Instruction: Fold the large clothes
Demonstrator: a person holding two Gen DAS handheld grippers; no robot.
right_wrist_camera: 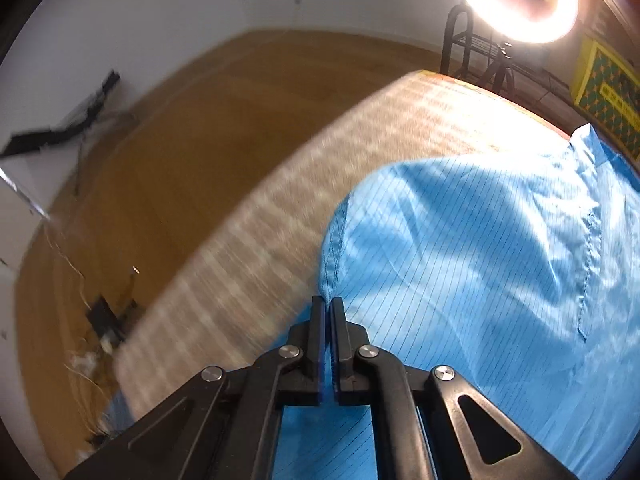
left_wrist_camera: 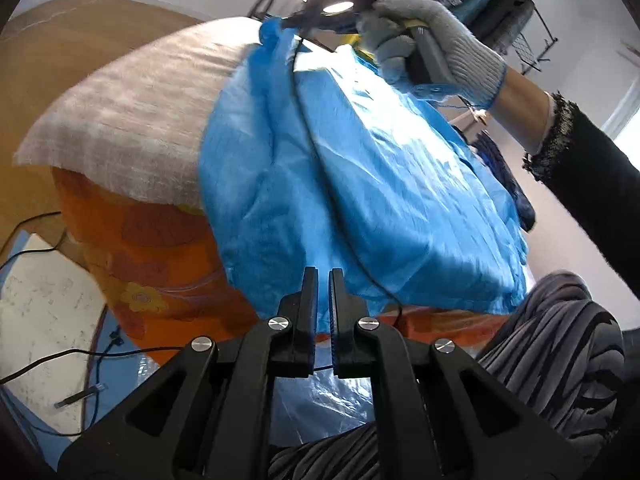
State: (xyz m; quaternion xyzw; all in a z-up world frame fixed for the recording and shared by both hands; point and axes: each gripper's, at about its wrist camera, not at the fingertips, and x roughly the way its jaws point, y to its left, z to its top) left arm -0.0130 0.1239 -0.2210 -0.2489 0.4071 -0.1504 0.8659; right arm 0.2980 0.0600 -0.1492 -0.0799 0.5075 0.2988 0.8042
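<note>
The blue garment [left_wrist_camera: 360, 184] is being held over the beige-covered table [left_wrist_camera: 120, 120], pinched by both the left gripper [left_wrist_camera: 323, 280] and right gripper [right_wrist_camera: 328, 308]; the slippery hem risks being dropped.

Left gripper [left_wrist_camera: 324, 280] pinching near hem of blue garment [left_wrist_camera: 360, 184], jaws nearly closed with blue cloth showing between them. Garment lying bunched and creased over beige cloth [left_wrist_camera: 132, 120], orange floral sheet [left_wrist_camera: 160, 280] peeking out underneath. Gloved right hand [left_wrist_camera: 432, 48] gripping handle of right gripper [left_wrist_camera: 292, 22] at far end, tips looking clamped on garment's far edge, kinda blurry there. Thin black cable [left_wrist_camera: 304, 132] trailing across fabric. Striped grey clothing [left_wrist_camera: 552, 360] sitting low right.
</note>
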